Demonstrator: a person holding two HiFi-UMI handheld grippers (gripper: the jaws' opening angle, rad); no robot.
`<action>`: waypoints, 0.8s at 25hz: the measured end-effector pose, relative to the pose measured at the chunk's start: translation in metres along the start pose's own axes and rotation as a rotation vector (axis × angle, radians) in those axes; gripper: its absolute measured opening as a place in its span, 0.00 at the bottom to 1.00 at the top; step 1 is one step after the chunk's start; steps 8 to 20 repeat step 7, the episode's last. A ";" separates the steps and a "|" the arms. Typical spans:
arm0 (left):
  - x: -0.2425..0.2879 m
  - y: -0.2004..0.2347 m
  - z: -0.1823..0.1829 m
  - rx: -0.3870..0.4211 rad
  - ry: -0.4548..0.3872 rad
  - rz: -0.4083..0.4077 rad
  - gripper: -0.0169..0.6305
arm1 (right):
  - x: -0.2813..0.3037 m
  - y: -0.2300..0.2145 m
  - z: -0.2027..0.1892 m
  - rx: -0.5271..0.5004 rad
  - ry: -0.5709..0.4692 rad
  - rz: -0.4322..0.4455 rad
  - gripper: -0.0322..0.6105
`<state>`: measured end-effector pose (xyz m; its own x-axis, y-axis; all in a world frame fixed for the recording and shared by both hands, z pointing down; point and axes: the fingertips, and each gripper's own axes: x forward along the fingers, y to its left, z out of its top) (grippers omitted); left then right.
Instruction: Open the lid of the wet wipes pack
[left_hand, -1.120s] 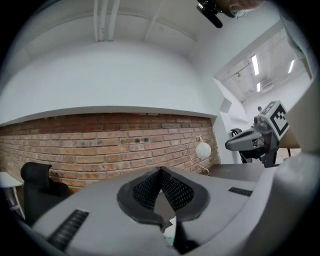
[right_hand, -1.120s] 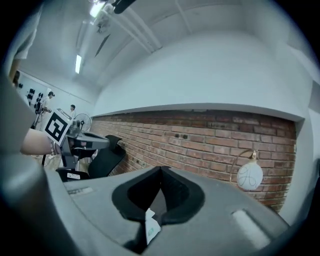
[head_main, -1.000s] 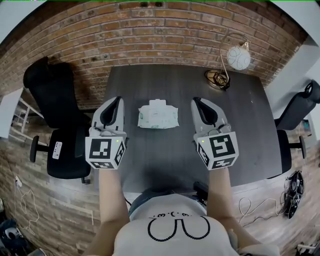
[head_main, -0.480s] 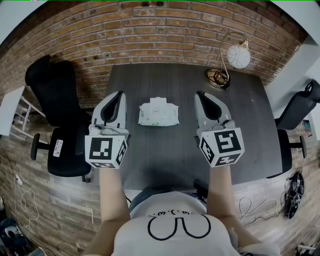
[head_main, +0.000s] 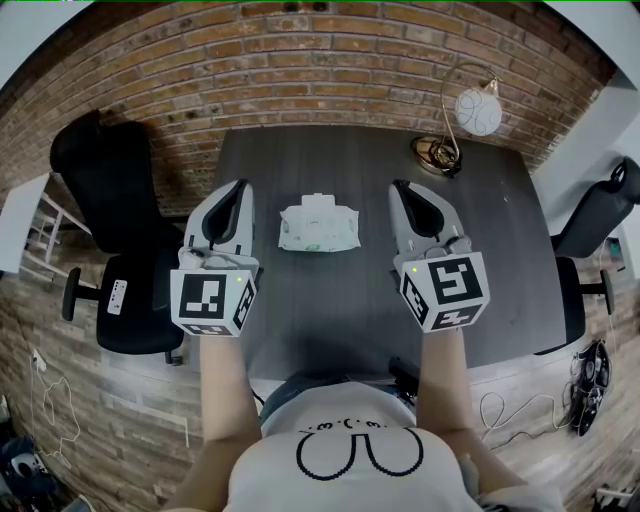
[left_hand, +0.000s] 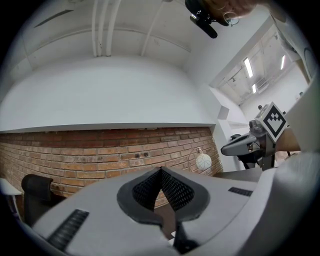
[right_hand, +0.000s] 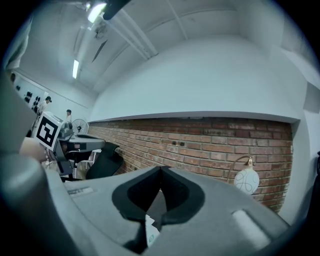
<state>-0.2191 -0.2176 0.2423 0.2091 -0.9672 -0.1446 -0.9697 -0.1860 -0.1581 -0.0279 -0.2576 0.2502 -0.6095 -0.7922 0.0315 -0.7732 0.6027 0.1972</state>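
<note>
1. Wet wipes pack (head_main: 318, 228) lying flat on dark table (head_main: 490, 270), midway between left and right edges, a little nearer far edge than near edge.
2. Cannot settle lid state. Small white piece at pack's far side, too small to read as a raised flap or a shut lid. Fits either a shut lid with opening left to do, or a lid already flipped back toward far edge.
3. Left gripper (head_main: 238, 190): jaws closed tip to tip, nothing between them. Held above table close to left edge, beside pack, not touching it.
4. Right gripper (head_main: 399, 189): jaws together, empty. Sliver of pack visible below the jaws in right gripper view, not gripped. Held above table on pack's right side, not touching it.
5. Pack unheld, flanked by both grippers pointing toward far edge.
6. Open room: bare table all round pack, with a wide bare stretch toward right edge and near edge.
7. Tight on left: left gripper almost over left edge, black chair (head_main: 110, 200) just beyond it.
8. Far side: brick wall (head_main: 300, 70) right behind far edge, so little reach past it.
9. Lamp (head_main: 476, 112) at far right corner, well apart from pack and from right gripper.
10. Second chair (head_main: 600, 220) off right edge, clear of table.
</note>
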 end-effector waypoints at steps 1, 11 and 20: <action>0.000 0.000 0.000 0.001 0.000 -0.001 0.02 | 0.001 0.000 0.000 -0.001 0.001 0.000 0.05; 0.003 0.000 -0.004 0.001 0.007 -0.011 0.02 | 0.005 0.001 -0.003 -0.011 0.013 0.002 0.05; 0.003 0.000 -0.004 0.001 0.007 -0.011 0.02 | 0.005 0.001 -0.003 -0.011 0.013 0.002 0.05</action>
